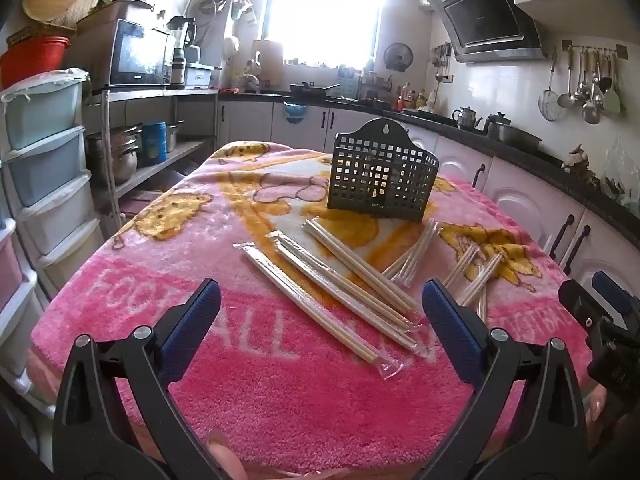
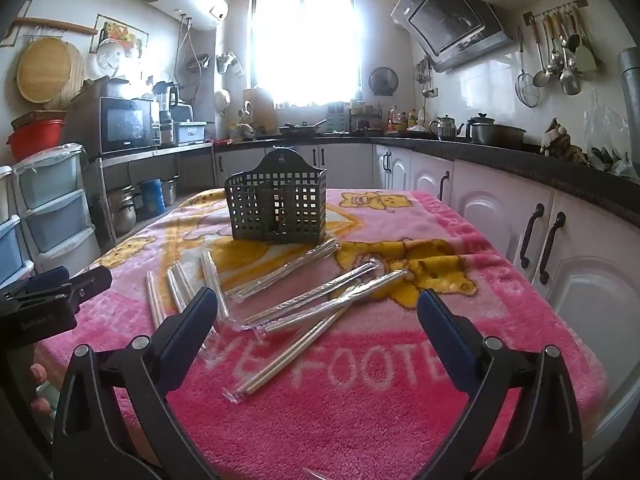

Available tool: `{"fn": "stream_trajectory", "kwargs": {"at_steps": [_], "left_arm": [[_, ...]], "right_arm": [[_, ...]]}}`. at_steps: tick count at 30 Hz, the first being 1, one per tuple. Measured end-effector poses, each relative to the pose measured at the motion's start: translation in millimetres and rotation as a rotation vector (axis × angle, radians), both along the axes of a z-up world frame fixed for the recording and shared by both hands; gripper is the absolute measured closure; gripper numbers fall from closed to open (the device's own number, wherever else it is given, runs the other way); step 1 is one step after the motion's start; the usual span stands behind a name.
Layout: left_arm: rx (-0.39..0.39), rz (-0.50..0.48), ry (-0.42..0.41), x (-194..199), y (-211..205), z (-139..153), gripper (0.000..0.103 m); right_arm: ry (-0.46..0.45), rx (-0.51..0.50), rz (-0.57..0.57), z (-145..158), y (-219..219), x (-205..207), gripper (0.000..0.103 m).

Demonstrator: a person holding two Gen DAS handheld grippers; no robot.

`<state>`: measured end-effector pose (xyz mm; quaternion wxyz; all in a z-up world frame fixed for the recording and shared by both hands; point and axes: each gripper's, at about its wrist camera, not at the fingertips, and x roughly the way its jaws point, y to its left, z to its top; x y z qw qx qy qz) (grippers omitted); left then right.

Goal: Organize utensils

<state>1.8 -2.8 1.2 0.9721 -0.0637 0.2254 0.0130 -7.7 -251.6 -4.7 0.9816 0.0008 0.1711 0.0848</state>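
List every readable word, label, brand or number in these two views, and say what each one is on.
"FOOT": white letters woven into the pink blanket, cut off by the right tongs.
"ALL": same blanket, left wrist view, partly hidden by chopstick packets.
Microwave brand: too small to read.
Blanket's right border lettering: too distorted.
Left tongs' body label: blurred.

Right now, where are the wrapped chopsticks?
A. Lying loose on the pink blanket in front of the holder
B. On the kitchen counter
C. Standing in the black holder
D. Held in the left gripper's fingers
A: the wrapped chopsticks lie scattered on the pink blanket, and the black holder behind them looks empty.
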Motion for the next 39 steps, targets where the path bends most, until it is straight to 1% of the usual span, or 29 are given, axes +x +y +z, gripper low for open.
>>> {"fn": "stream_trajectory", "kwargs": {"at_steps": [39], "left_arm": [[0.006,-0.010,-0.008,2.6,-6.4,2.1,0.011]], "right_arm": [[0.006,0.008,0.011,-1.0,1.5,4.5,0.006]]}}
